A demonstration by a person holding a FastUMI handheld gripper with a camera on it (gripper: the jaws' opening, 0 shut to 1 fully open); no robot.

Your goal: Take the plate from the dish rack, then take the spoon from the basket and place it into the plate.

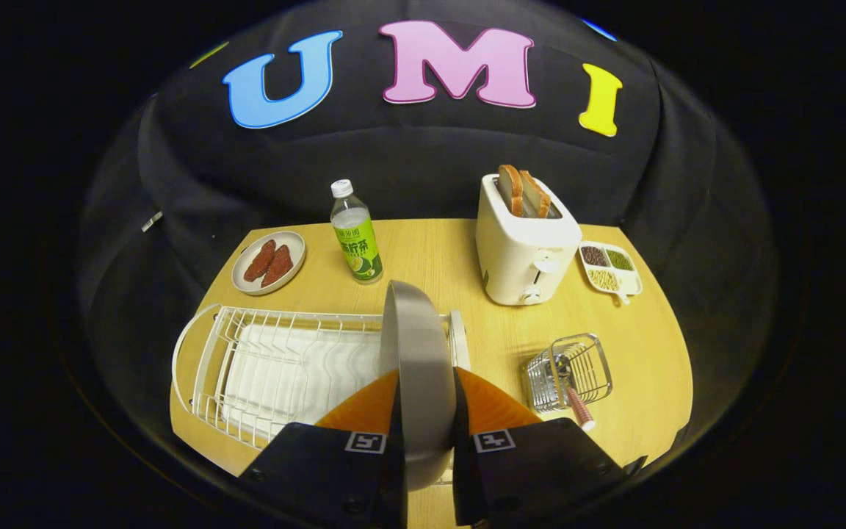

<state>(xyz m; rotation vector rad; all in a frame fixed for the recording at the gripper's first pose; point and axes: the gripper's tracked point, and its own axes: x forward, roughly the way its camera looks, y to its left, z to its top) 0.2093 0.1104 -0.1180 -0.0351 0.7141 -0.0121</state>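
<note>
Two fingers of the gripper (425, 411) are clamped on the plate (417, 367), one pressing each face, so the plate stands on edge between them. That edge-on hold makes sense: plates sit upright in a rack's slots, and pinching across the thin wall is the sure way to get one out. Whether its lower rim is clear of the wires I cannot tell; the fingers hide it.

Taking the rack (276, 367) as our landmark: it lies on the table (636, 353) with a white mat inside, and the plate rises at its right end, by the end frame. Right of the rack sits the wire basket (570, 371), well apart from it, and the spoon (576, 400) stands in it, handle poking out toward the gripper, easy to pinch. Behind the rack a bottle (355, 231) stands upright, and back left of it a small dish (270, 262) carries two reddish pieces. Farther back right of the rack are a toaster (526, 246) with two slices up, and beside that a tray (610, 268) of beans.

My read: the first step is in hand. The plate needs laying flat on bare table, likely between rack and basket, before the gripper can let go and go for the spoon.
</note>
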